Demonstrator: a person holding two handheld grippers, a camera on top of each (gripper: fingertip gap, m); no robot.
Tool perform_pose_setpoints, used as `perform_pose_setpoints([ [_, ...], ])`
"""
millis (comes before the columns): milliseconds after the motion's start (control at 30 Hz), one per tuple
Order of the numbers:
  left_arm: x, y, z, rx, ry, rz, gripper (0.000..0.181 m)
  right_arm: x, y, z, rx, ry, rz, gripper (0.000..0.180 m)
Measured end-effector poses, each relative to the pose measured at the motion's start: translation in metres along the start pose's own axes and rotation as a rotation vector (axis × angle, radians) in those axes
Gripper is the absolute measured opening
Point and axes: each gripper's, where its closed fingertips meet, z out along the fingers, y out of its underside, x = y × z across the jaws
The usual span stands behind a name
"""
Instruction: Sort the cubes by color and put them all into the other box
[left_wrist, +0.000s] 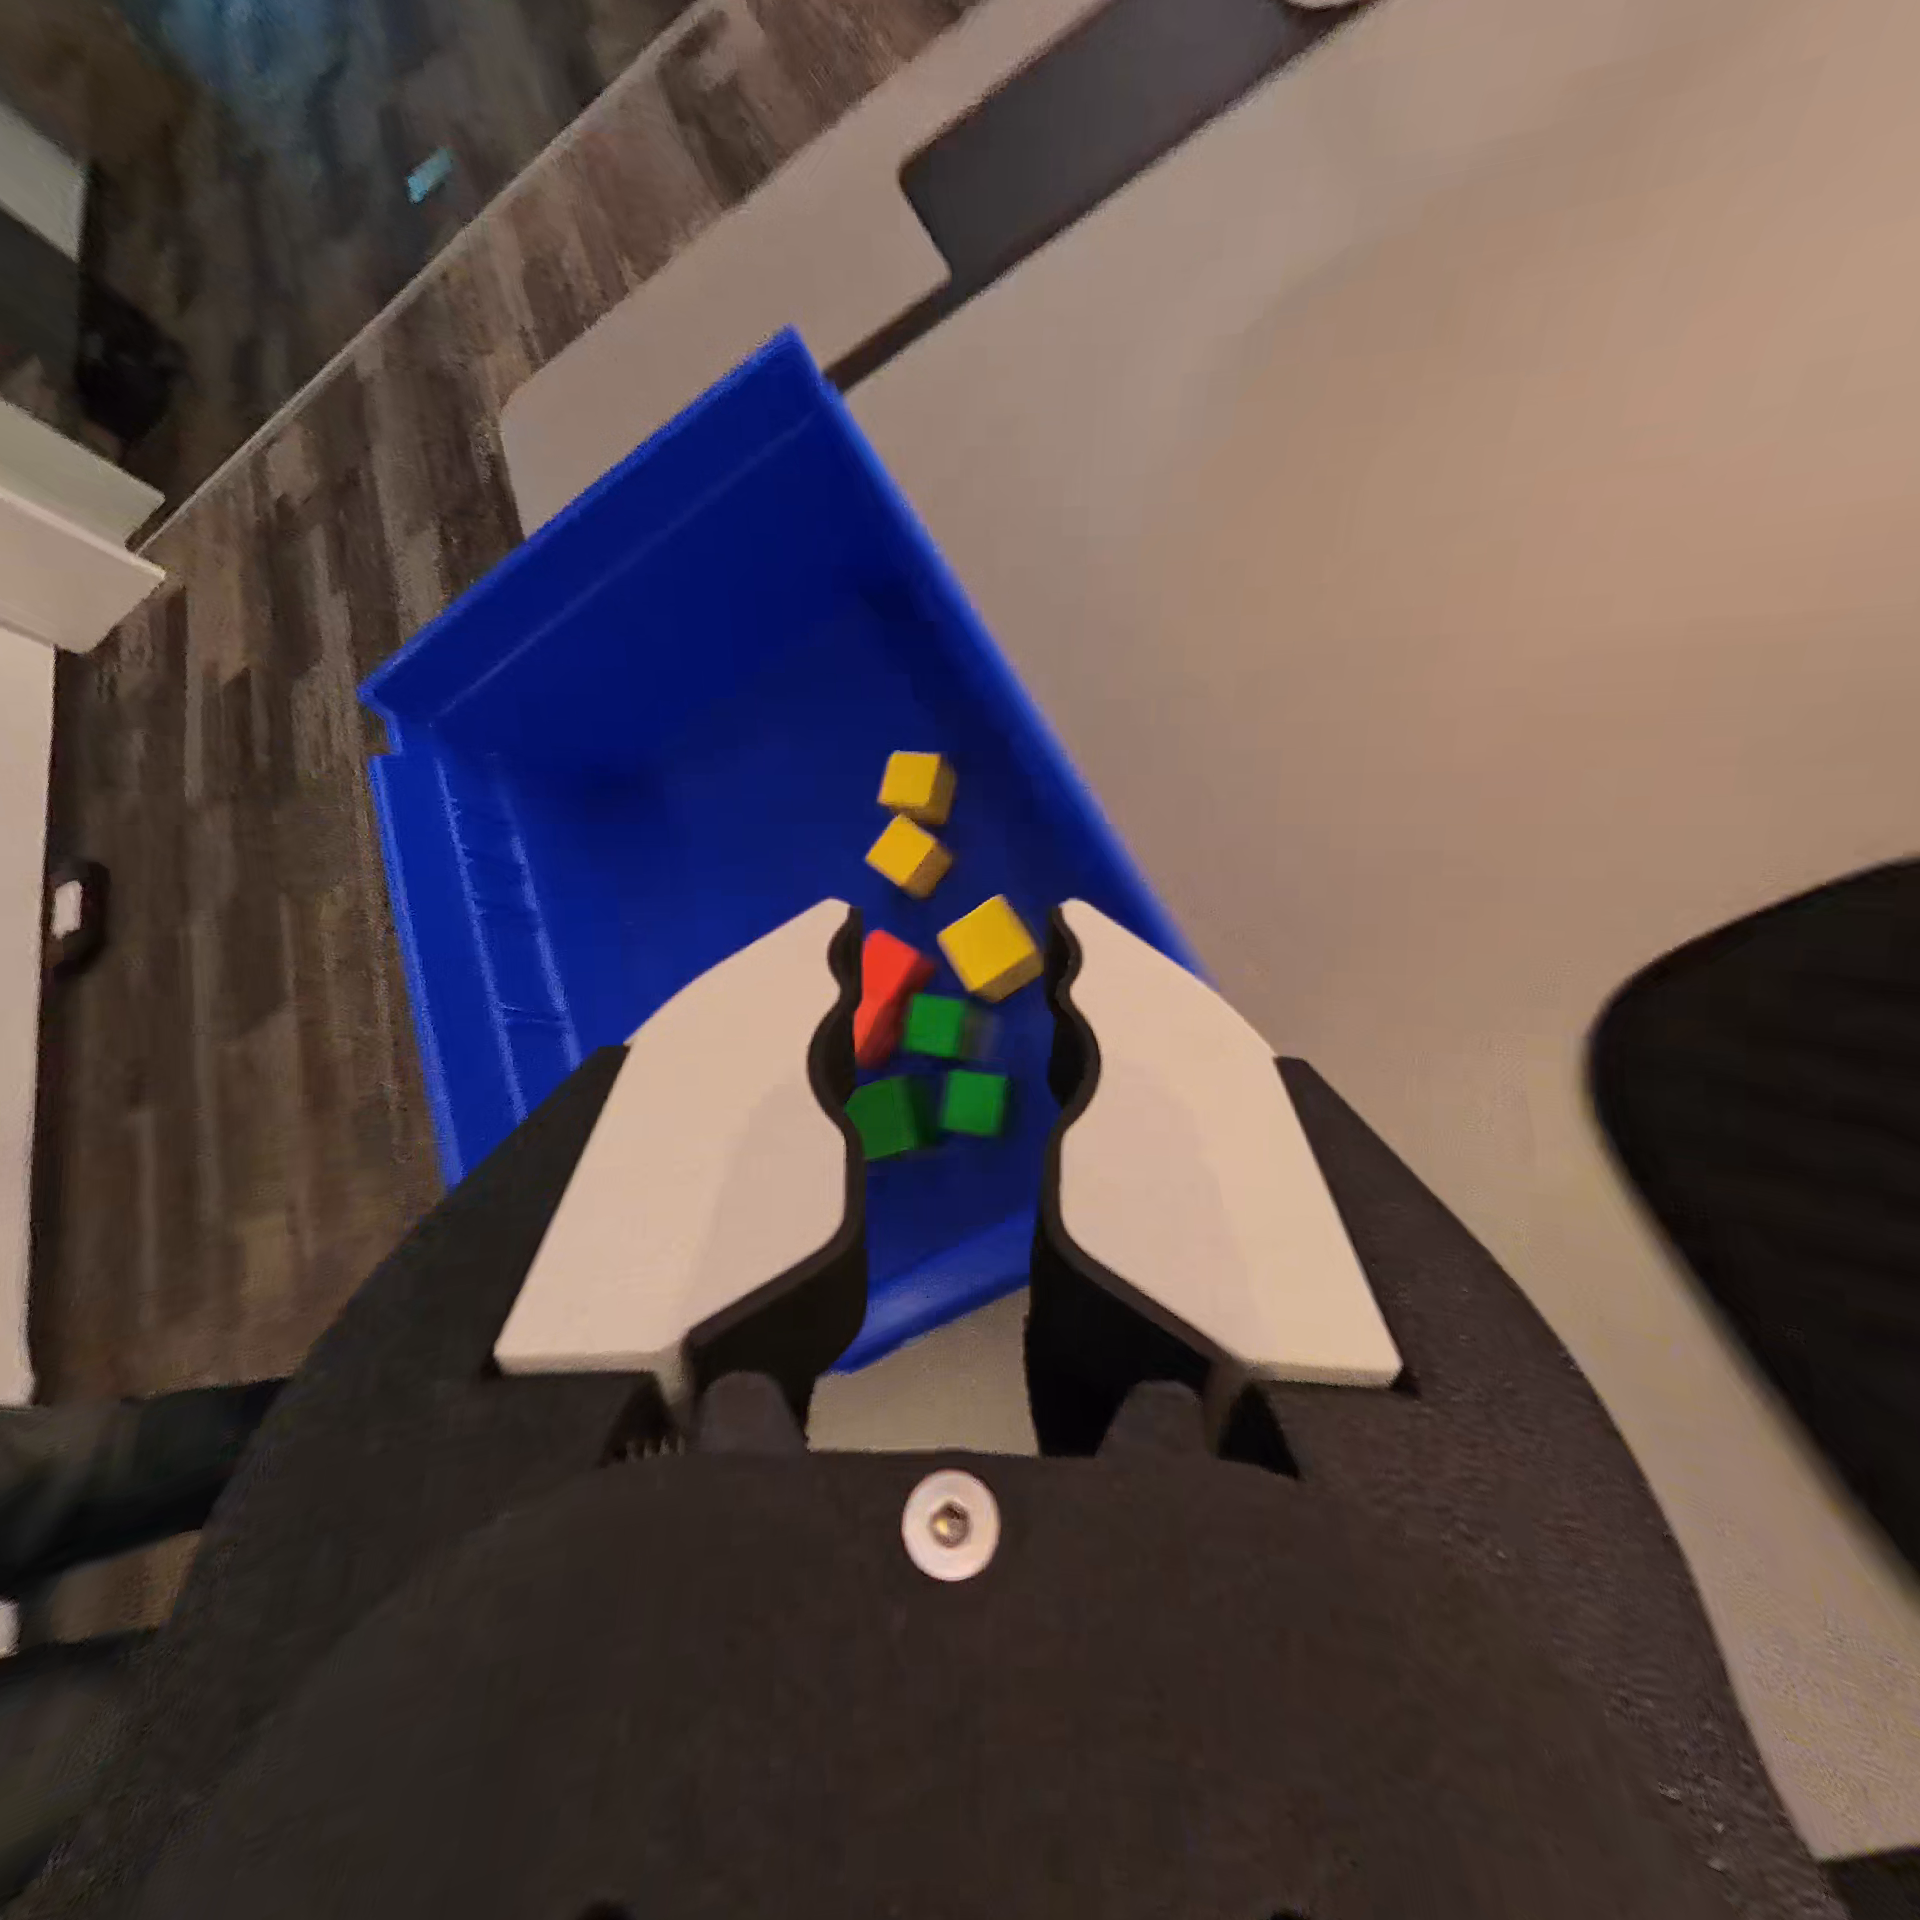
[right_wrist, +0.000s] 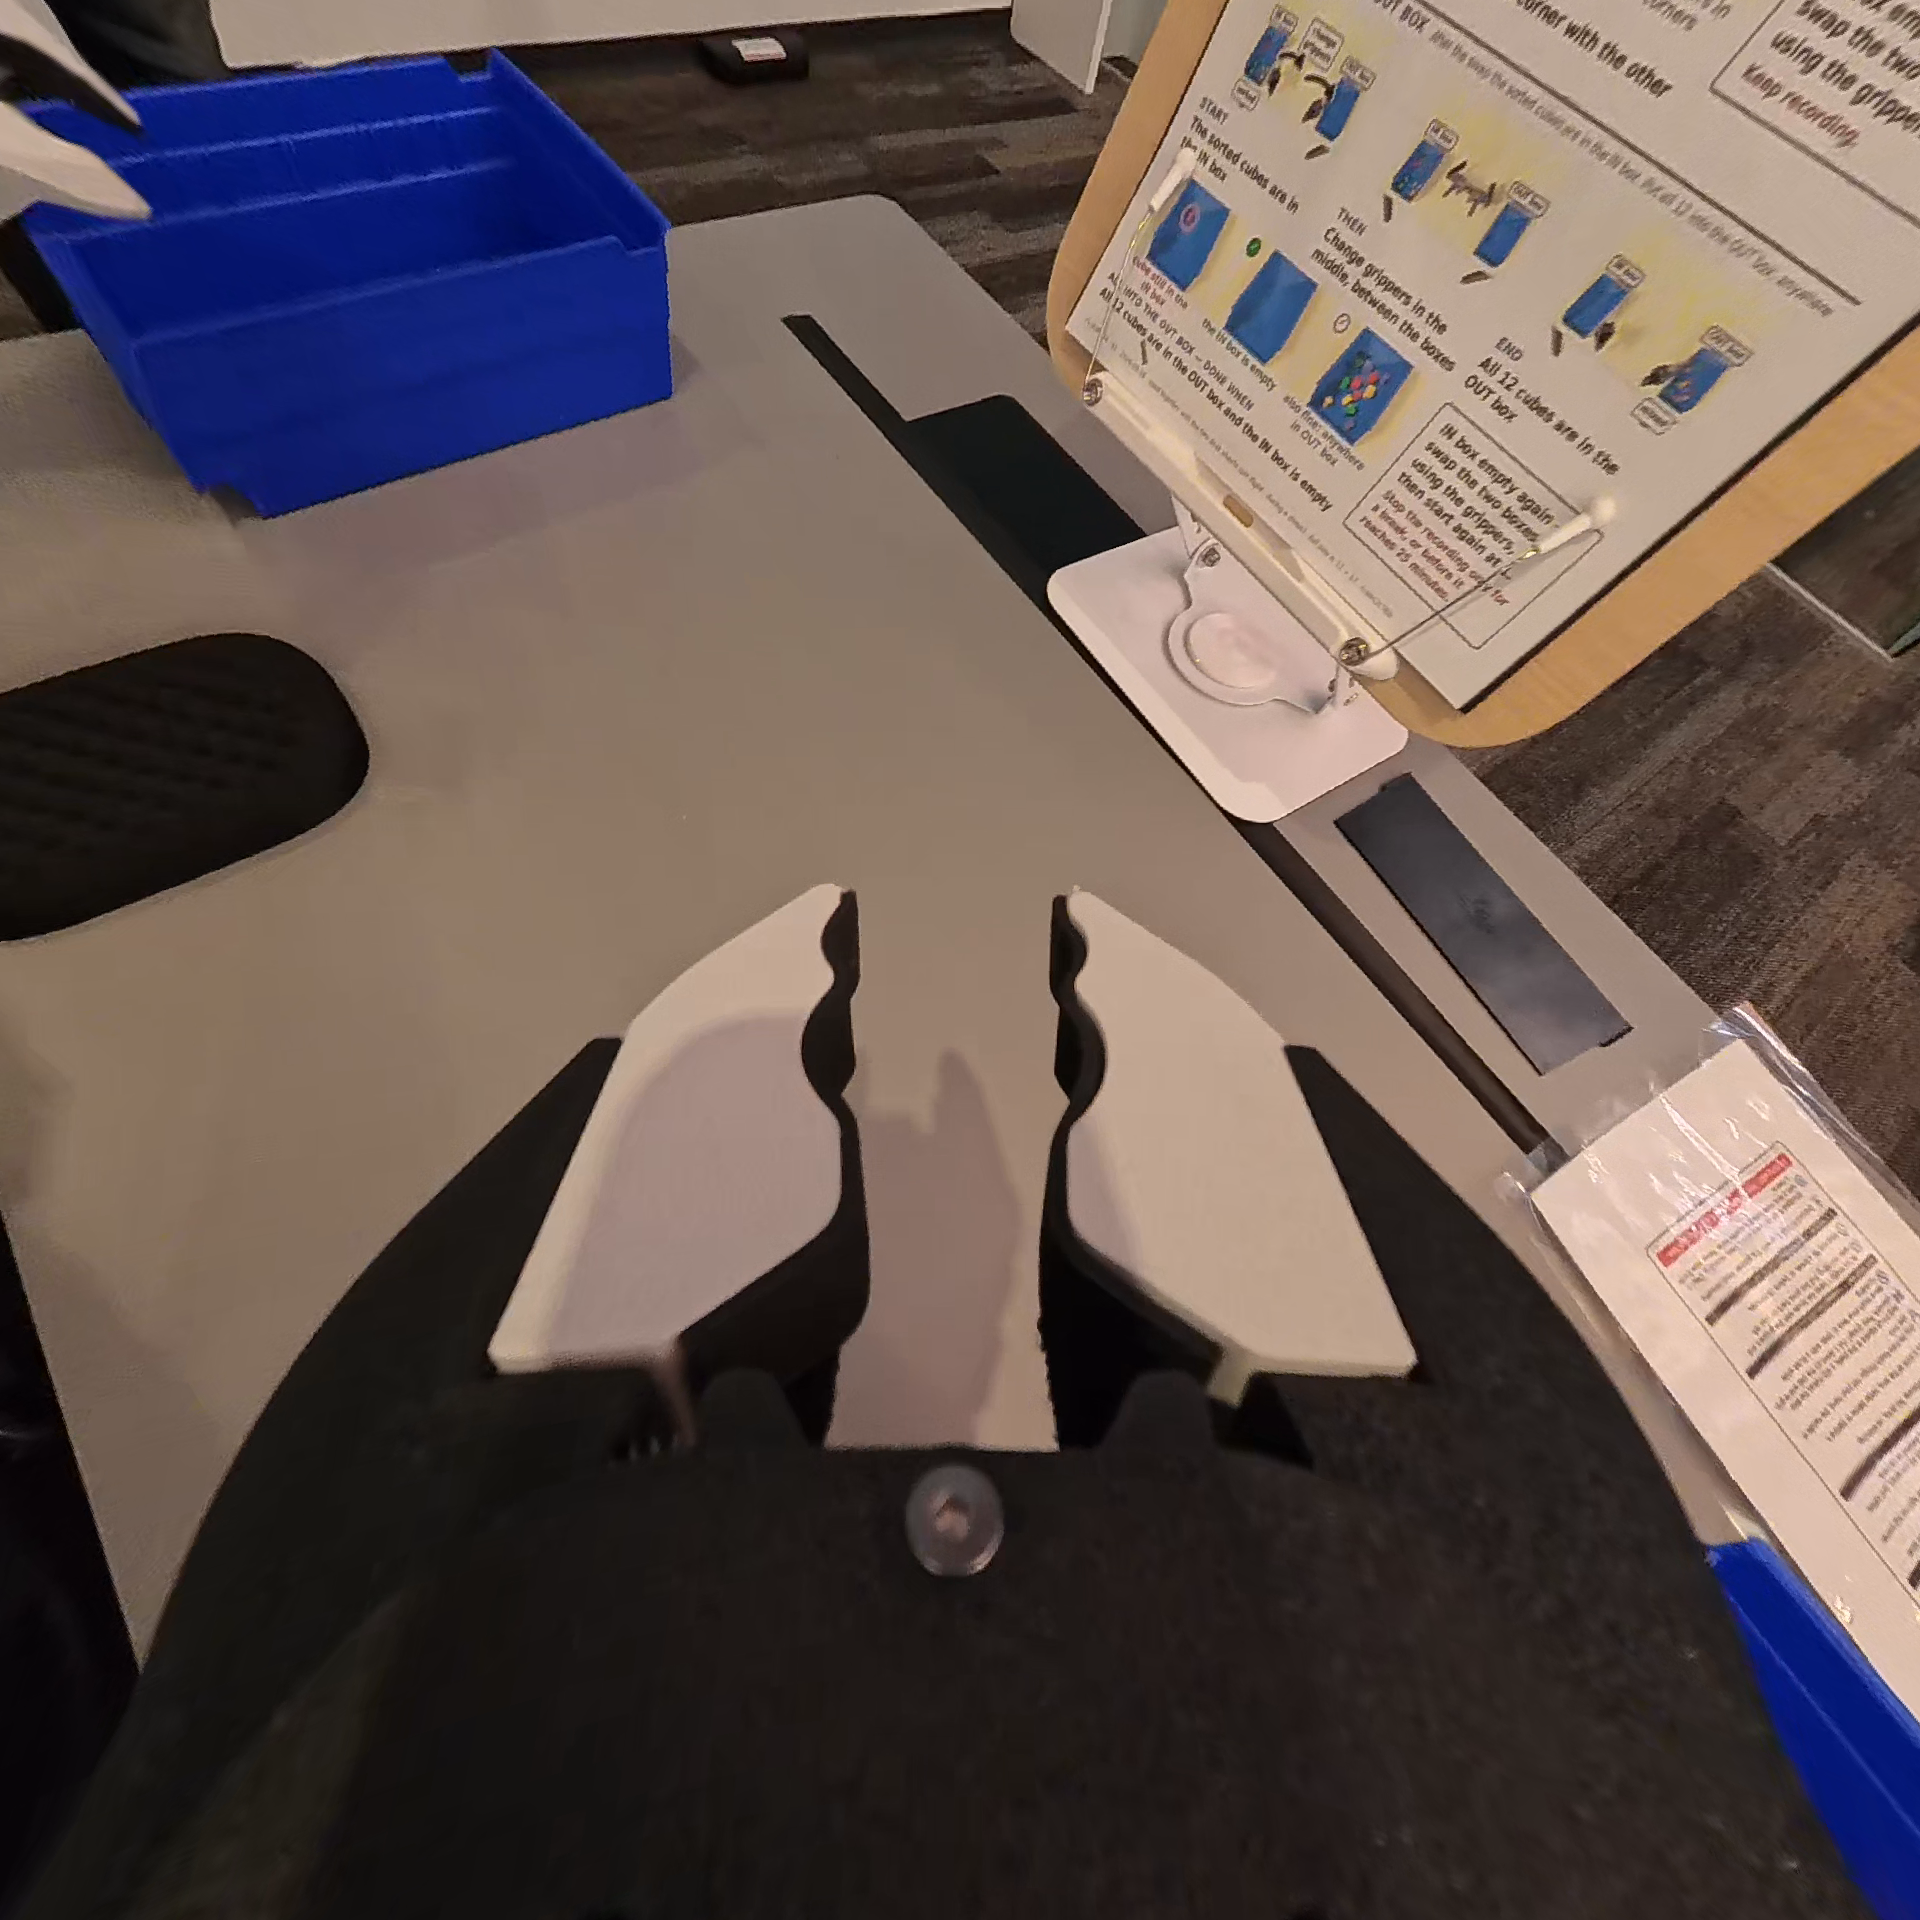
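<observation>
Left wrist cam first. My left gripper (left_wrist: 954, 914) hangs over the blue box (left_wrist: 644, 831) with its jaws apart and nothing between them, so it's open and empty. The box sits on the grey table (left_wrist: 1455, 520), running from about 6 o'clock up toward 11 o'clock in the picture. Cubes are bunched along its right-hand wall. Two yellow cubes (left_wrist: 914, 784) sit almost touching around 12 o'clock from my fingertips, and a third yellow cube (left_wrist: 989, 945) shows right in the gap between the fingers. Below that there's a red cube (left_wrist: 885, 992) tucked against the left finger, partly hidden, then three green cubes (left_wrist: 935, 1023) close together toward 6 o'clock. The picture is a bit blurry, so I can't say if they touch. A black mesh pad (left_wrist: 1766, 1195) pokes in at 3 o'clock.

Right wrist cam. My right gripper (right_wrist: 956, 909) is spread open too, holding nothing, above bare table (right_wrist: 675, 644). The blue box (right_wrist: 343, 301) is way off at 10 to 11 o'clock, well apart from these fingers, and the tip of the other gripper (right_wrist: 62, 156) shows over its far left corner. The black pad (right_wrist: 156, 769) is at 9 o'clock. An instruction sheet on a wooden board (right_wrist: 1455, 312) stands at 1 to 2 o'clock on a white base (right_wrist: 1226, 686). A bagged paper sheet (right_wrist: 1766, 1299) lies at 4 o'clock, with a blue edge (right_wrist: 1818, 1704) just below it.
</observation>
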Motion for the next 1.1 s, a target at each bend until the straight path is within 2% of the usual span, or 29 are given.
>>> perform_pose_setpoints([
  [200, -0.032, 0.049, 0.052, -0.145, 0.198, 0.043, 0.039, -0.005, 0.010, 0.013, -0.073, -0.006, -0.032, 0.036],
  [367, -0.038, 0.078, 0.081, -0.259, 0.255, 0.158, 0.047, -0.006, 0.018, 0.017, -0.112, -0.009, -0.037, 0.036],
  [467, -0.043, 0.093, 0.093, -0.350, 0.237, 0.248, 0.047, -0.002, 0.023, 0.019, -0.127, -0.006, -0.027, 0.036],
  [667, -0.039, 0.108, 0.108, -0.468, 0.287, 0.304, 0.044, 0.001, 0.033, 0.024, -0.176, -0.008, -0.022, 0.037],
  [767, -0.038, 0.117, 0.114, -0.513, 0.304, 0.298, 0.032, 0.002, 0.038, 0.027, -0.200, -0.010, -0.028, 0.037],
  [867, -0.048, 0.104, 0.110, -0.450, 0.253, 0.263, 0.029, 0.003, 0.040, 0.028, -0.210, -0.009, -0.030, 0.037],
  [933, -0.063, 0.079, 0.098, -0.325, 0.154, 0.243, 0.029, 0.005, 0.037, 0.030, -0.200, 0.003, -0.025, 0.036],
  [1033, -0.060, 0.004, 0.063, 0.006, 0.073, 0.176, 0.029, -0.004, 0.016, 0.043, -0.114, -0.021, -0.024, 0.036],
  [1100, -0.034, -0.054, 0.033, 0.247, 0.071, 0.185, 0.029, -0.024, -0.010, 0.057, 0.006, -0.099, -0.017, 0.036],
])
